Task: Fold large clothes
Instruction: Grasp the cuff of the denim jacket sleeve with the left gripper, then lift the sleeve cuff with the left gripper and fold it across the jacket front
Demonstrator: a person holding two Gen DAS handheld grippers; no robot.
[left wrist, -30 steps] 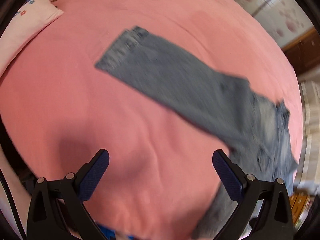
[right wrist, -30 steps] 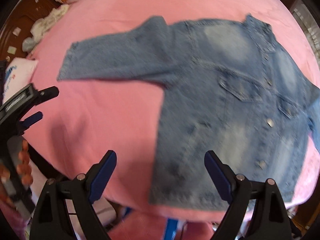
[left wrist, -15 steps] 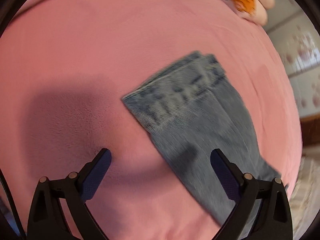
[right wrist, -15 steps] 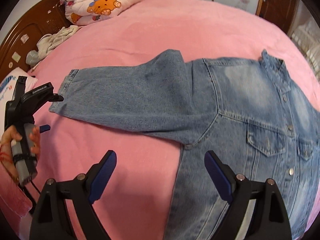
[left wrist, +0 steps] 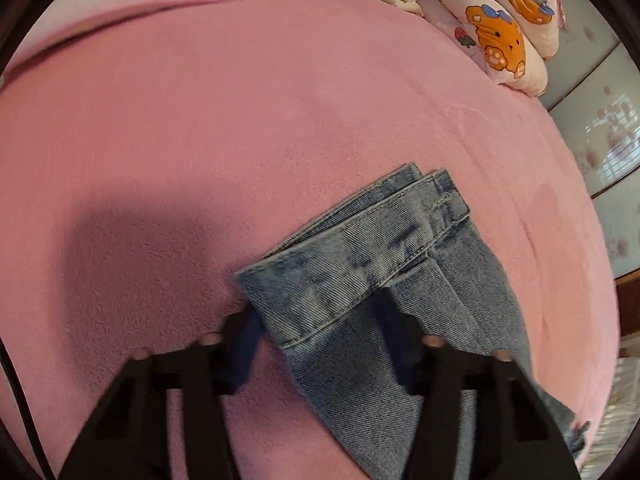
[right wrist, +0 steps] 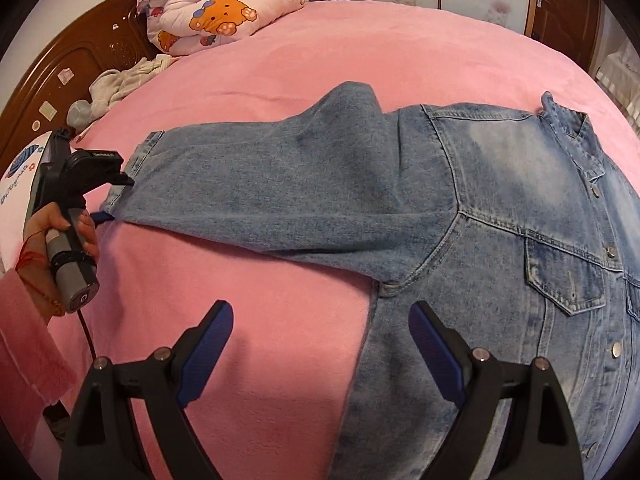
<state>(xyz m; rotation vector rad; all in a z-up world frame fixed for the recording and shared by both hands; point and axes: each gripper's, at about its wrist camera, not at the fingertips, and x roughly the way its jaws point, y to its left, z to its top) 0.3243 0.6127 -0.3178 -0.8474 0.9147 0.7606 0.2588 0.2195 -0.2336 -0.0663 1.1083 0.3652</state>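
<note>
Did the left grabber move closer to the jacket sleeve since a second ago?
Yes. The left gripper came down to the sleeve cuff on the pink blanket; its fingers are closing with the cuff's corner between them.

1. The left gripper (left wrist: 316,320) came down from high over the pink fleece bedspread (left wrist: 240,120) to the cuff end of the blue denim jacket's sleeve (left wrist: 360,264); a second ago that sleeve lay well ahead of it.
2. Its jaws, then spread wide over bare bedspread, were closing, with the cuff corner between them.
3. Its view swung round: the rolled bear-print quilt (left wrist: 500,32) entered at upper right.
4. The right gripper (right wrist: 320,344) sank nearer the blue denim jacket (right wrist: 500,240), now straddling the side seam under the armpit.
5. In the right wrist view, the person's hand (right wrist: 60,228) carried the left gripper up to the cuff.
</note>
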